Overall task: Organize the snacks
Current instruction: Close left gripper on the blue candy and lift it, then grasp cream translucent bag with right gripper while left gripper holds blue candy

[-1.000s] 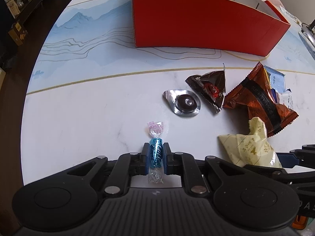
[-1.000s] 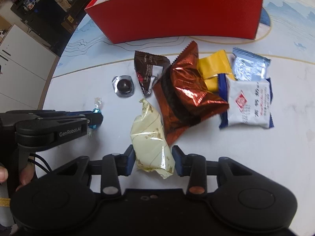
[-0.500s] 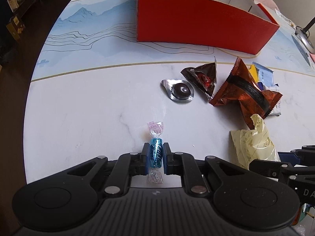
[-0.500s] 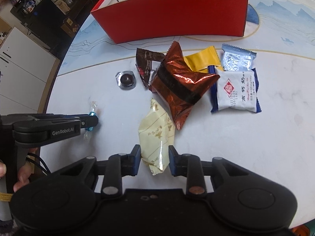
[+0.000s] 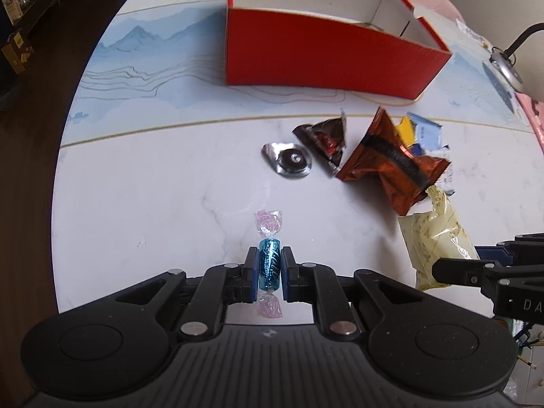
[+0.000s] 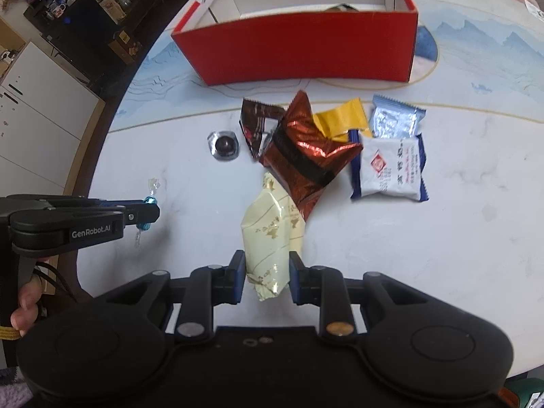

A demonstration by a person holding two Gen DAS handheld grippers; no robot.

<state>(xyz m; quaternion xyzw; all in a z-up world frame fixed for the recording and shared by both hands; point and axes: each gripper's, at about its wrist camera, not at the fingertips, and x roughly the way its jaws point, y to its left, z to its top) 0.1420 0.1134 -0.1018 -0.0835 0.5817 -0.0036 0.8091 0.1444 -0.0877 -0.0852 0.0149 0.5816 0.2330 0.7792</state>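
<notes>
My left gripper (image 5: pixel 269 273) is shut on a blue twist-wrapped candy (image 5: pixel 269 265) and holds it above the white table; it shows from the side in the right wrist view (image 6: pixel 149 212). My right gripper (image 6: pixel 267 273) is shut on a pale yellow snack packet (image 6: pixel 270 238), also seen in the left wrist view (image 5: pixel 437 243). The open red box (image 5: pixel 326 51) stands at the back of the table (image 6: pixel 306 51); its inside is mostly hidden.
On the table lie a silver foil chocolate cup (image 6: pixel 222 144), a dark brown wrapper (image 6: pixel 258 122), a copper-brown bag (image 6: pixel 306 156), a yellow packet (image 6: pixel 343 117), a silver-blue packet (image 6: pixel 396 119) and a white-and-blue packet (image 6: pixel 389 168). The table's left edge (image 5: pixel 68 156) is near.
Both grippers have risen and drawn back from the table with their snacks. The yellow packet has lifted clear of the copper-brown bag. The box now shows from higher up.
</notes>
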